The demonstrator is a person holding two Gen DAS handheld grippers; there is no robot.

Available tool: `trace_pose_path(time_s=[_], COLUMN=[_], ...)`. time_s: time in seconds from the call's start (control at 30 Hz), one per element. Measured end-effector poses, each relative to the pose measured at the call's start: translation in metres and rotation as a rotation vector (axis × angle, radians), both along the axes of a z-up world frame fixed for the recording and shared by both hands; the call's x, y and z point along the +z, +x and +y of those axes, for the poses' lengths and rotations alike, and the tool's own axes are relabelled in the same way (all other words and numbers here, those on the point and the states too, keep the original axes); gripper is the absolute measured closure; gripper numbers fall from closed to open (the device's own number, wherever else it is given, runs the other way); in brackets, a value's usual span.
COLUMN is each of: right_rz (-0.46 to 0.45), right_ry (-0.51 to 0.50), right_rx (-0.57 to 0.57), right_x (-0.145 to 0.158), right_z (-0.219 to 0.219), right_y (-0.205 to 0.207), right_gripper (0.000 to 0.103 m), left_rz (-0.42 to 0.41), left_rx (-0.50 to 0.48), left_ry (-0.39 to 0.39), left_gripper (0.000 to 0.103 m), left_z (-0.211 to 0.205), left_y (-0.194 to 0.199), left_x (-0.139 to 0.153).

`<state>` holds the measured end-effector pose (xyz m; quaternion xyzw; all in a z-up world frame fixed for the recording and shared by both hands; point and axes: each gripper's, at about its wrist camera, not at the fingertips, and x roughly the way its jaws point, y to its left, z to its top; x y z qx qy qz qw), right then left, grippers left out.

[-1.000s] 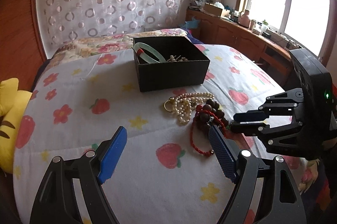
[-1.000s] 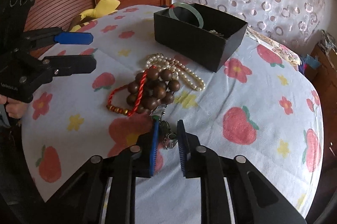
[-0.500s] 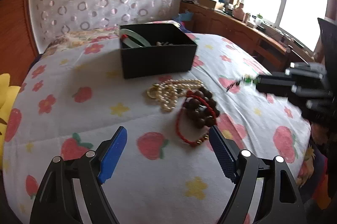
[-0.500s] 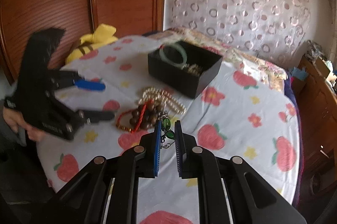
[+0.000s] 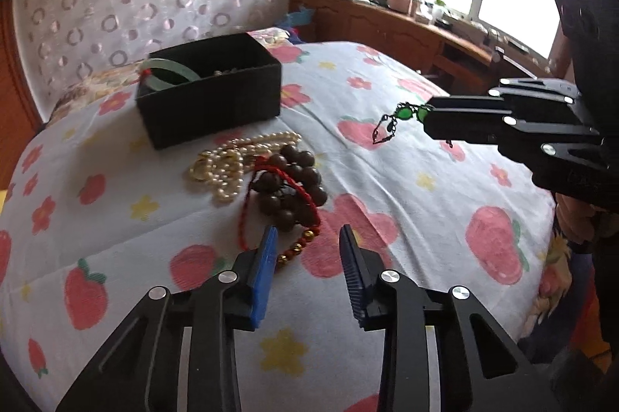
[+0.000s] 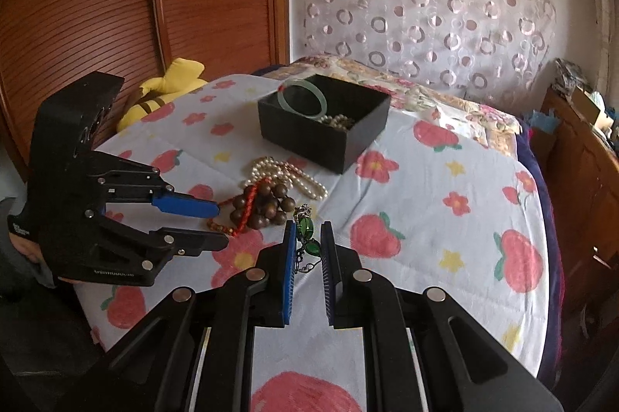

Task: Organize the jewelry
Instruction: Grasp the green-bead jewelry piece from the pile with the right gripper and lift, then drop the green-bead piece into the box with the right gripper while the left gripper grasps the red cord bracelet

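Note:
A black box (image 5: pixel 211 91) stands on the bedspread with a pale green bangle (image 5: pixel 170 73) and small jewelry inside; it also shows in the right wrist view (image 6: pixel 323 129). In front of it lie a pearl necklace (image 5: pixel 232 164), a brown bead bracelet (image 5: pixel 288 183) and a red cord bracelet (image 5: pixel 247 218). My right gripper (image 6: pixel 307 238) is shut on a green-stone chain bracelet (image 6: pixel 307 238) and holds it in the air, seen from the side in the left wrist view (image 5: pixel 406 114). My left gripper (image 5: pixel 307 238) is open and half closed, over the red cord's gold beads (image 5: pixel 298 247).
A yellow plush toy (image 6: pixel 162 94) lies at the bed's left edge by a wooden wardrobe (image 6: pixel 116 5). A wooden cabinet with clutter (image 5: pixel 387 21) runs under the window on the right. The strawberry-print bedspread (image 5: pixel 425 203) stretches to the right of the jewelry.
My right gripper has lifted the green-stone bracelet off the bed and holds it up. My left gripper has narrowed its jaws and moved in over the red cord bracelet.

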<state>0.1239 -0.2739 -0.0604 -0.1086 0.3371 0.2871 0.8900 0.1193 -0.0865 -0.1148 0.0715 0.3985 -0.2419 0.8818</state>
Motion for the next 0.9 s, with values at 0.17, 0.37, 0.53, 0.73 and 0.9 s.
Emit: trace_pose_path(time_s=[0.17, 0.37, 0.53, 0.73, 0.9], right_rz=[0.003, 0.004, -0.002, -0.016, -0.033], right_ry=[0.002, 0.000, -0.003, 0.001, 0.004], right_rx=[-0.008, -0.005, 0.002, 0.004, 0.003], right_x=[-0.003, -0.003, -0.002, 0.004, 0.010], right_z=[-0.002, -0.003, 0.001, 0.009, 0.015], right_y=[0.000, 0.000, -0.002, 0.000, 0.005], right_gripper=[0.089, 0.089, 0.089, 0.089, 0.089], left_rz=[0.007, 0.011, -0.020, -0.073, -0.103], left_rx=[-0.006, -0.013, -0.007, 0.026, 0.048], left_ry=[0.066, 0.063, 0.031, -0.028, -0.050], left_gripper=[0.075, 0.097, 0.097, 0.097, 0.097], left_z=[-0.010, -0.005, 0.006, 0.019, 0.028], left_y=[0.006, 0.008, 0.001, -0.006, -0.006], left_x=[-0.008, -0.010, -0.001, 0.022, 0.036])
